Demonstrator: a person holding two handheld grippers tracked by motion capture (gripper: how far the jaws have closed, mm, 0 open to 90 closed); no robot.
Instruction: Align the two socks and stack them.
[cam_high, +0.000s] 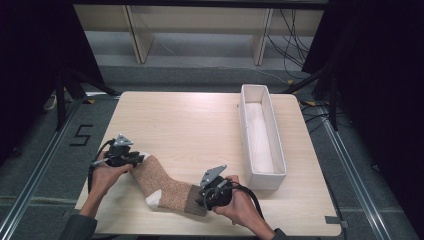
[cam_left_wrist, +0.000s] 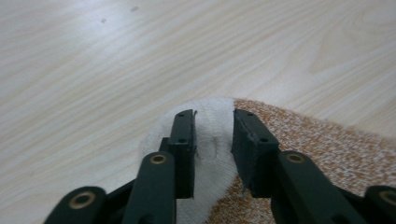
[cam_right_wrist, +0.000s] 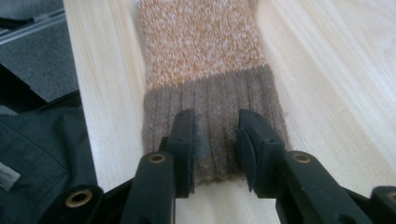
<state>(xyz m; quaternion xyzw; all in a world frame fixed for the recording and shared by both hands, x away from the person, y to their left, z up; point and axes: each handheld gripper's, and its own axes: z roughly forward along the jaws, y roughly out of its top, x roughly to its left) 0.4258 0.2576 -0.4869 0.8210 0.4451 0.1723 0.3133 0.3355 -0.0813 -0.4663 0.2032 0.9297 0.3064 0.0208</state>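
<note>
An orange-and-white flecked knitted sock (cam_high: 162, 185) with a white toe and brown ribbed cuff lies flat on the pale wooden table (cam_high: 190, 125). The left gripper (cam_left_wrist: 213, 140) has its fingers parted over the white toe. The right gripper (cam_right_wrist: 215, 144) has its fingers parted over the brown cuff, neither pinching fabric.

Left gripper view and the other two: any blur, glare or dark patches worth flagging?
Left gripper view: the sock and far table grain look soft, with a pale sheen at the top; the left tool is sharper. Right gripper view: the right tool and the brown ribbed cuff are fairly crisp. High view: evenly lit table, surroundings at both sides fall into deep shadow, slightly grainy overall.
</note>
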